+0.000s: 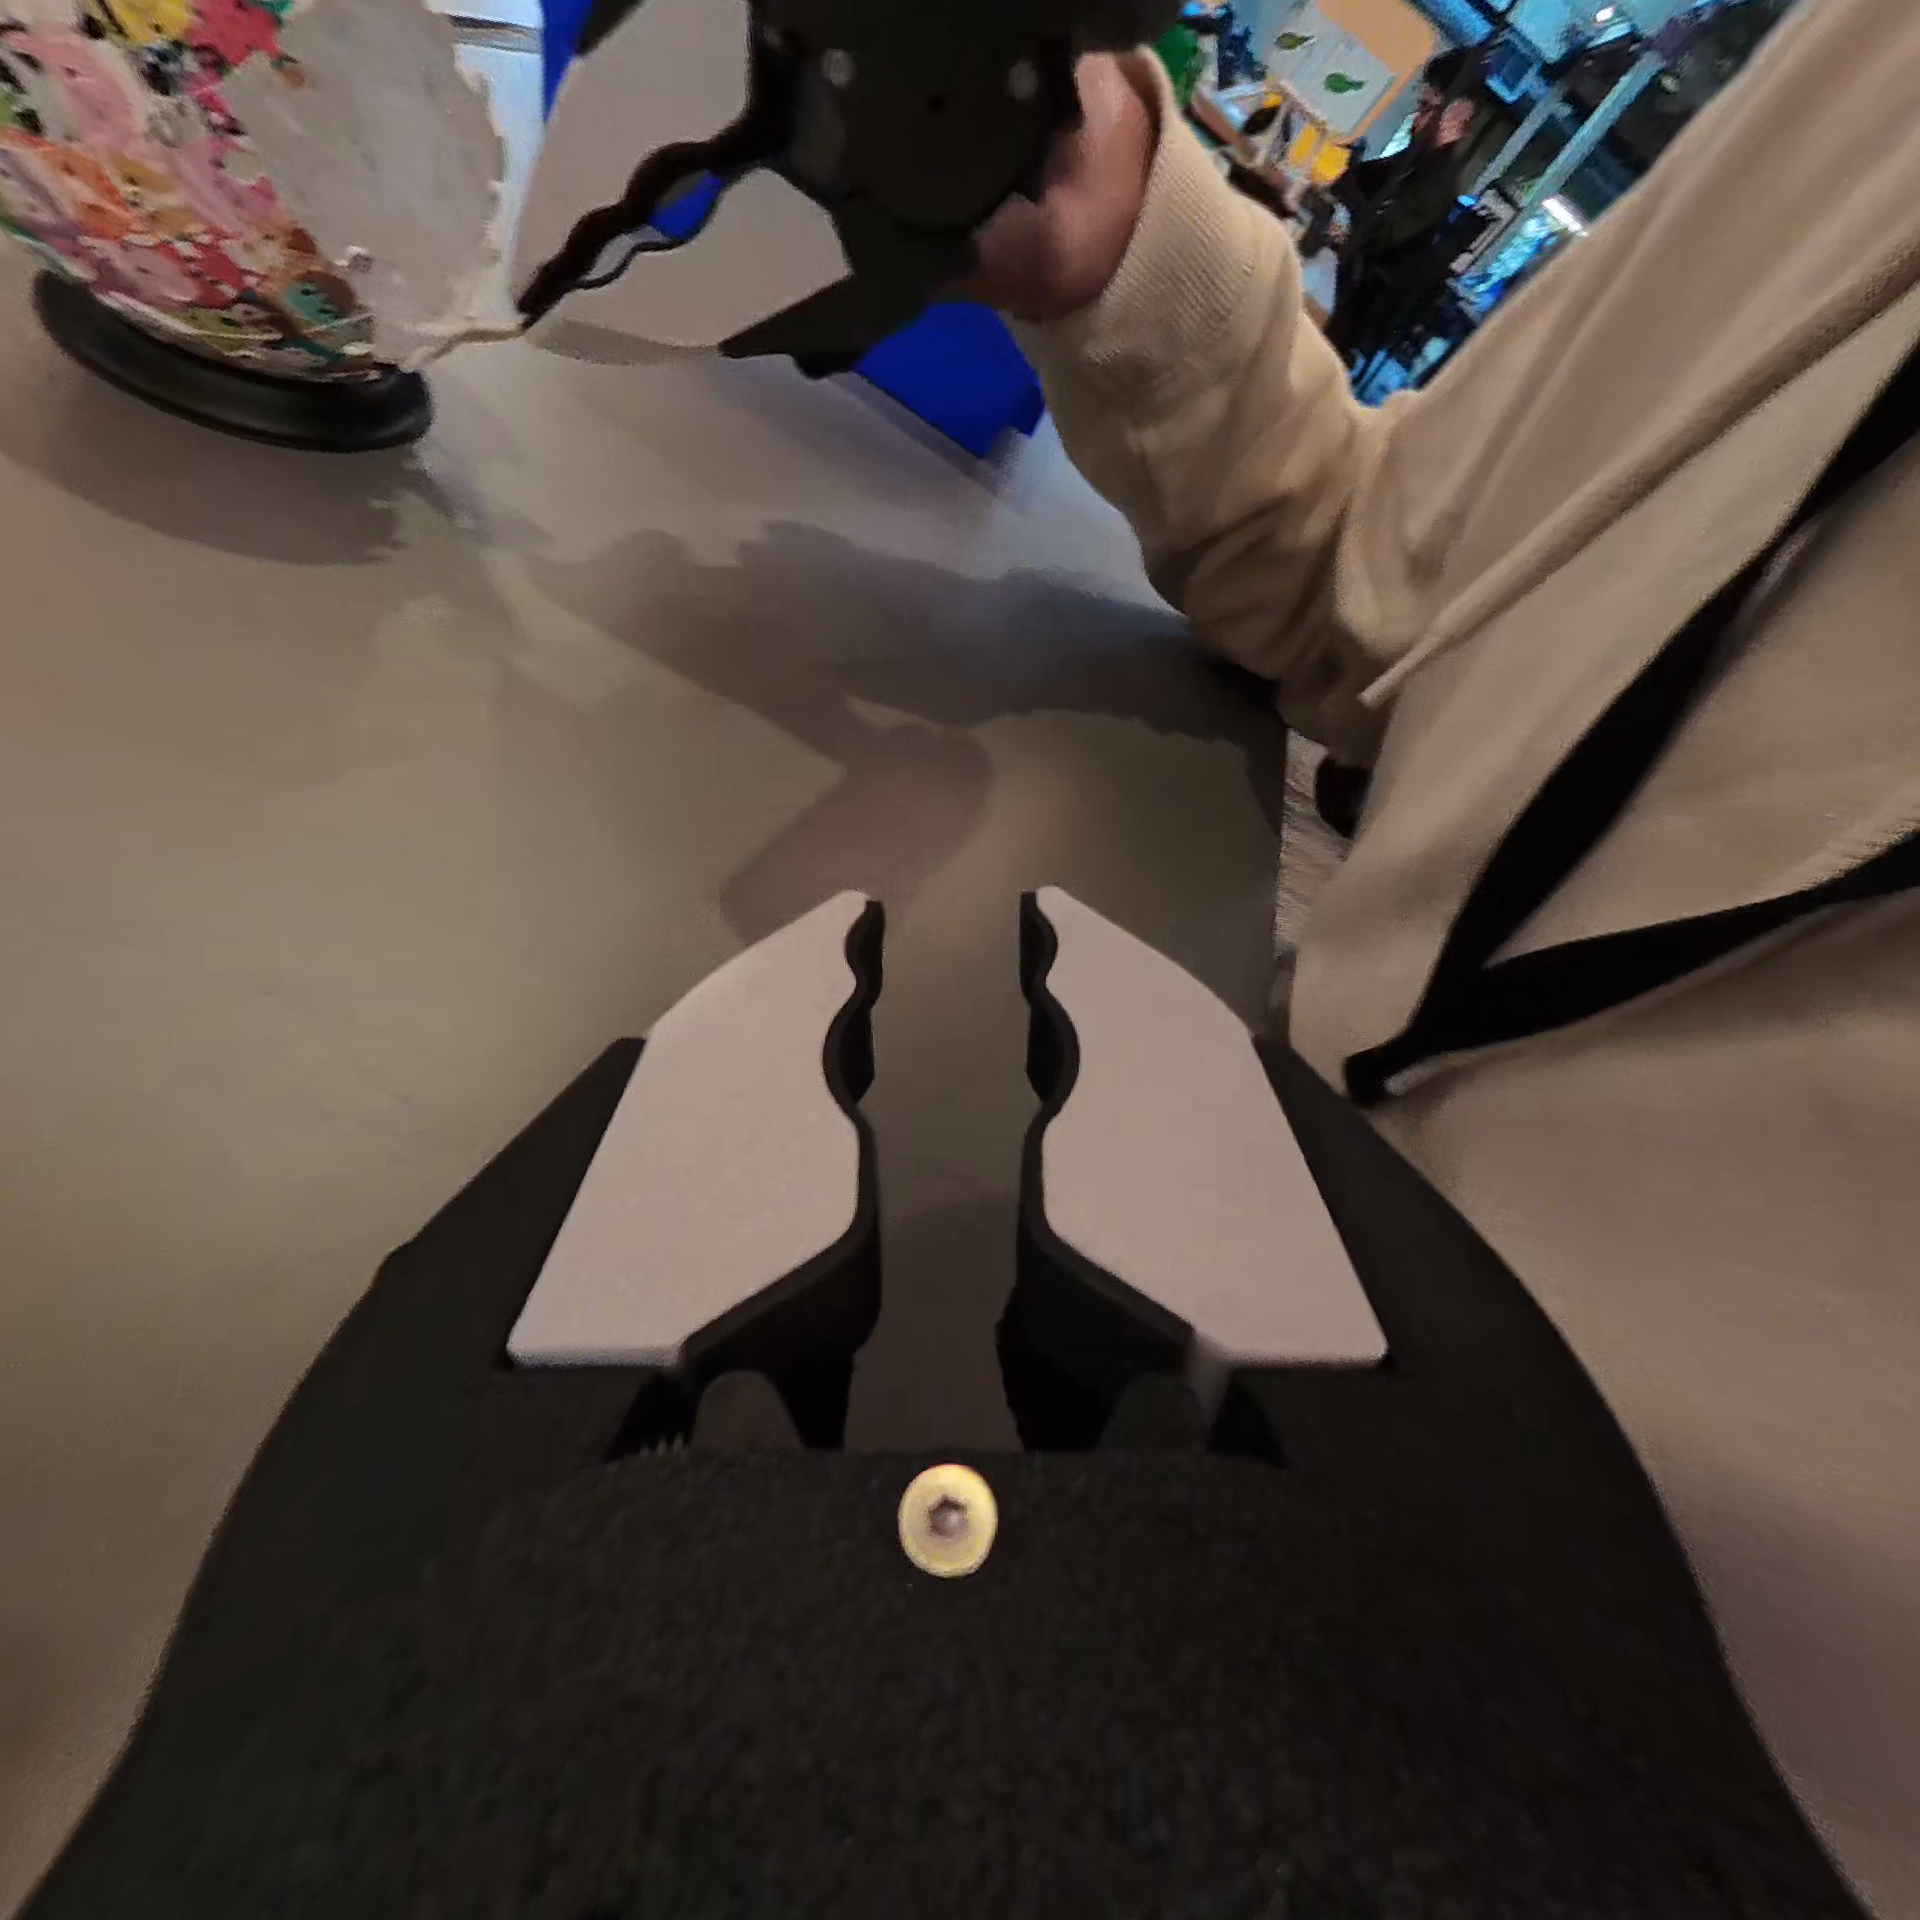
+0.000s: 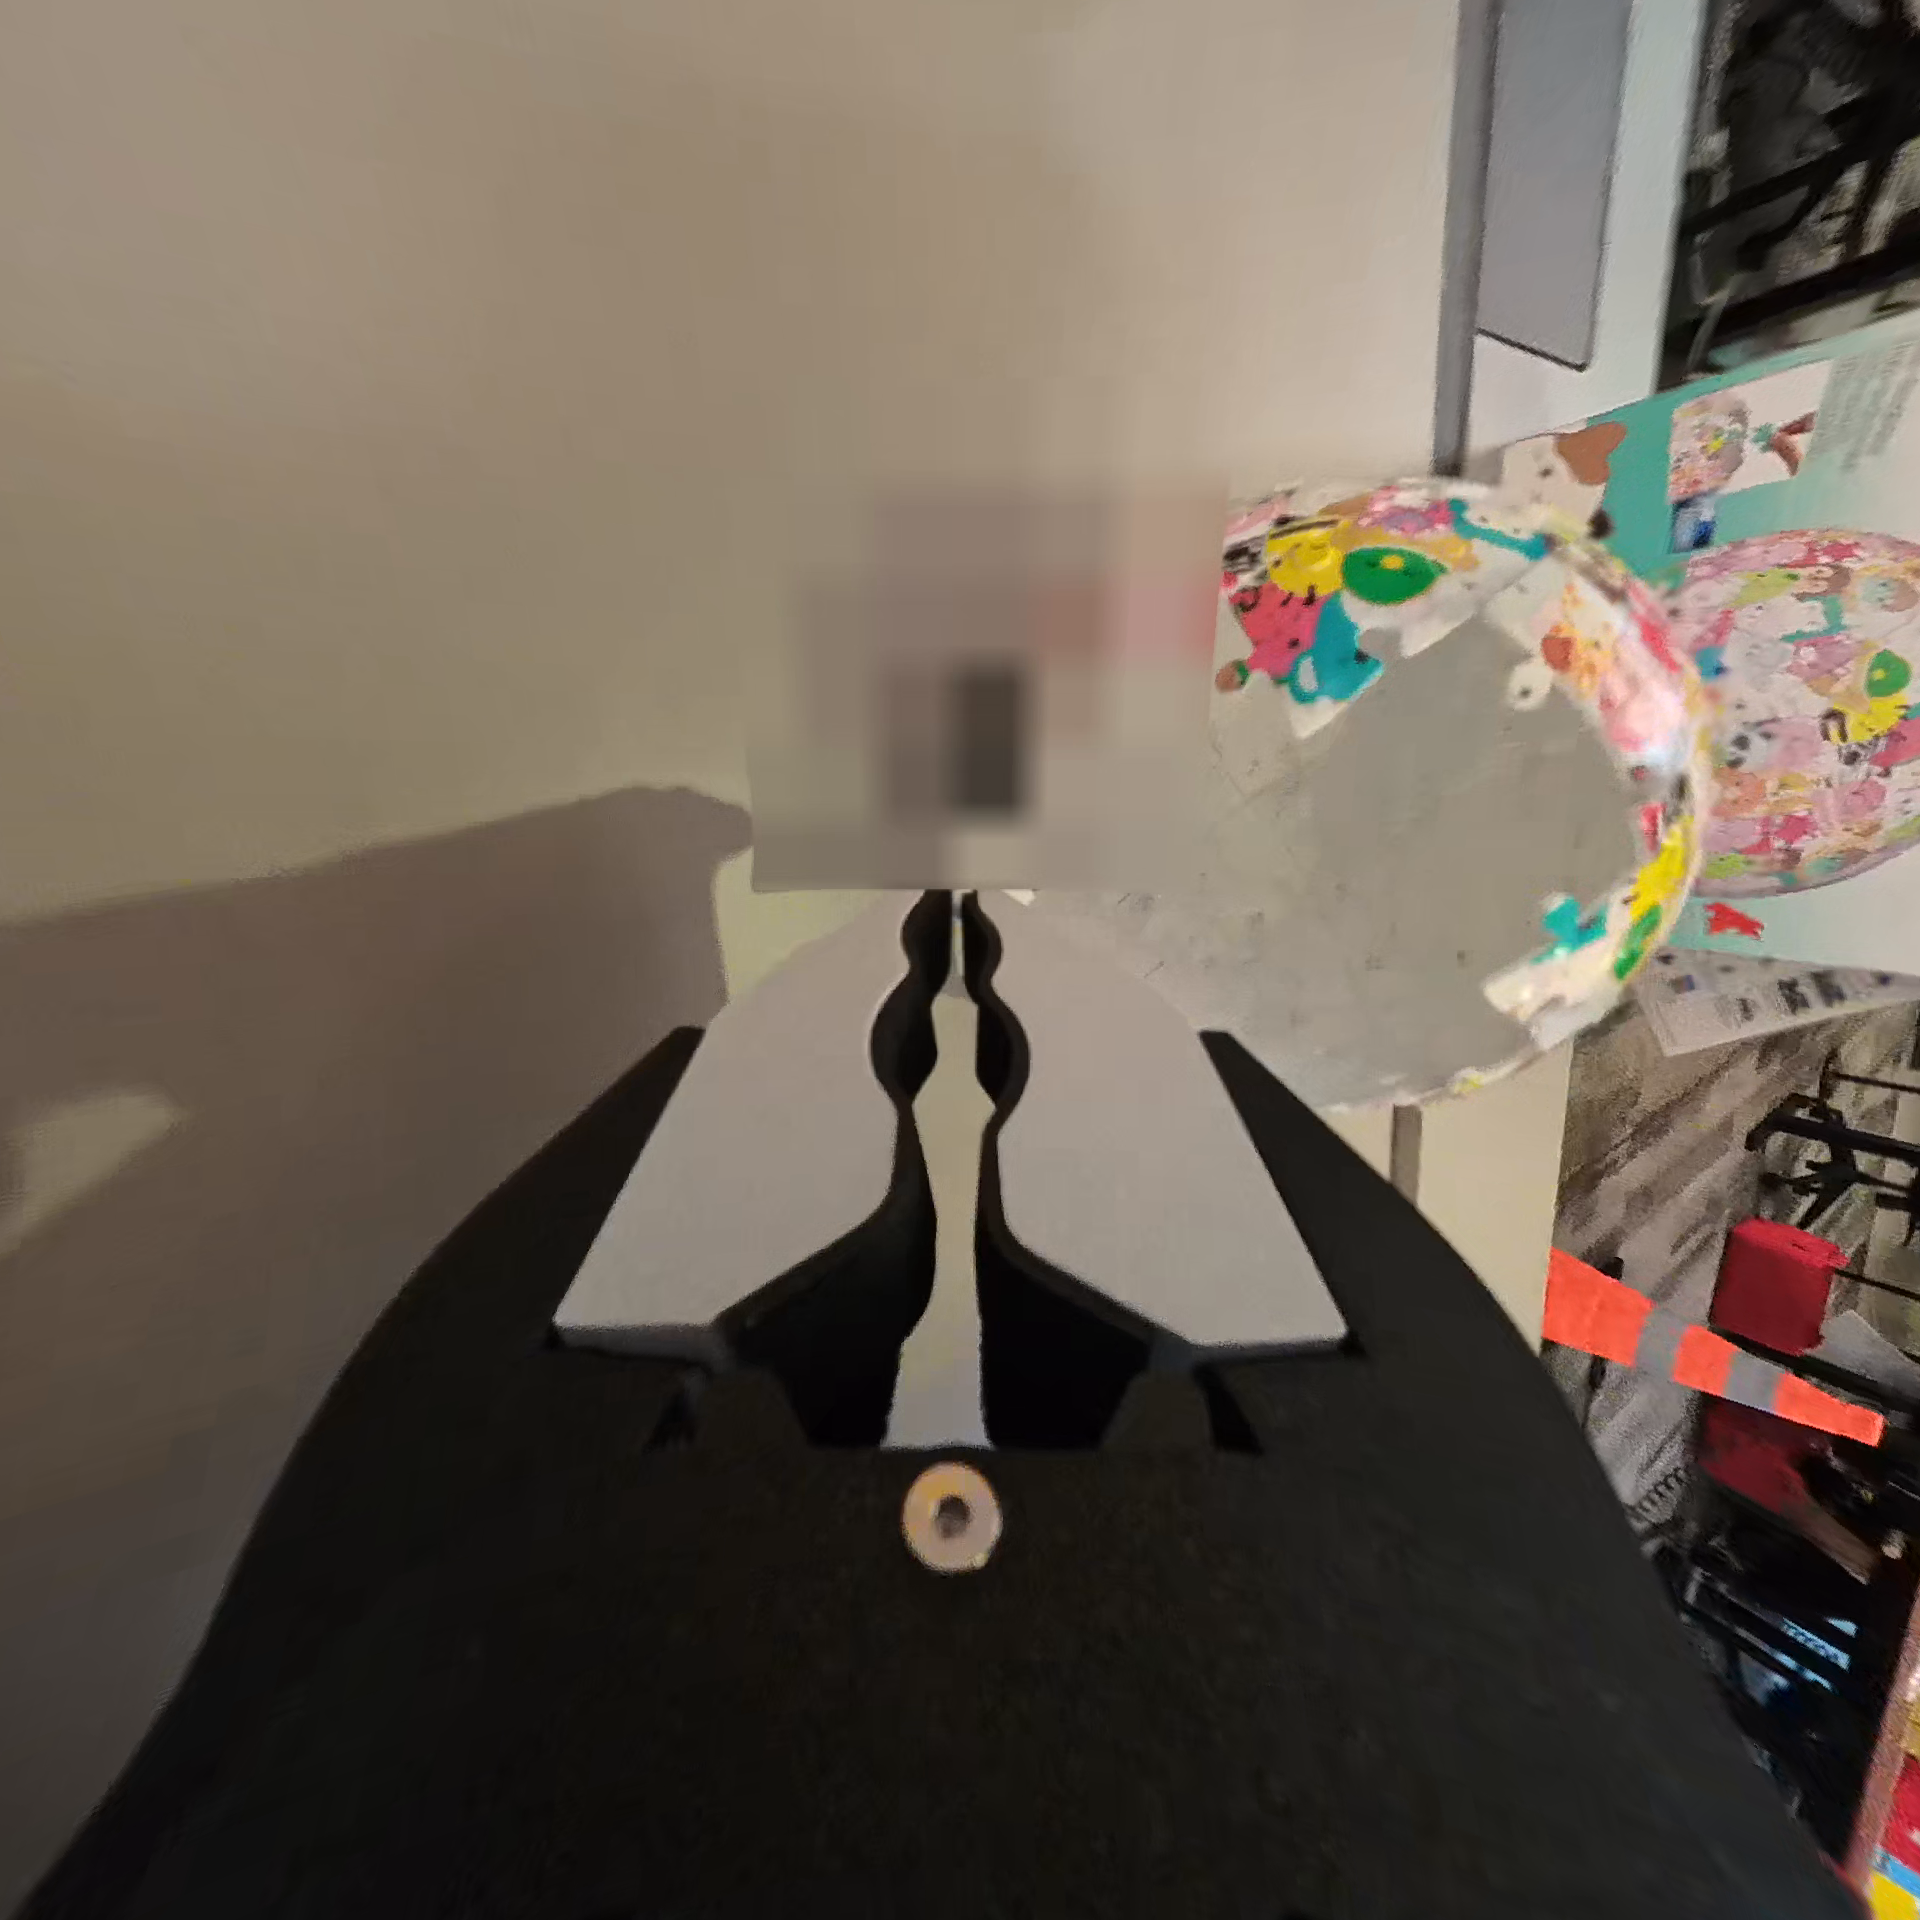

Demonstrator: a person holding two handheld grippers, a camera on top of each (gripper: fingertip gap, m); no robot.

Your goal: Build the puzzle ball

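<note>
At ten o'clock of our left gripper (image 1: 951,914), whose fingers stand narrowly parted and empty, the half-built colourful puzzle ball (image 1: 208,177) sits on its black round stand (image 1: 229,374). Our right gripper (image 2: 954,914) pinches a thin white puzzle piece (image 1: 457,338) against the ball's rim. At two o'clock of our right gripper stands a teal printed puzzle box (image 2: 1766,447).

Your left wrist camera sits low over the grey table (image 1: 312,831), looking forward along the left gripper (image 1: 951,914) across the tabletop toward your own beige sleeve (image 1: 1247,499) and torso at the right. At its top edge it catches the right gripper (image 1: 540,296) from the side and the puzzle ball (image 1: 208,187) on a black stand (image 1: 229,374) at upper left. Your right wrist camera is rolled sideways and close in, looking along the right gripper (image 2: 954,914) with the table as backdrop and the ball's open shell (image 2: 1455,831) near at right. Both views share the ball, the table and the right gripper.
</note>
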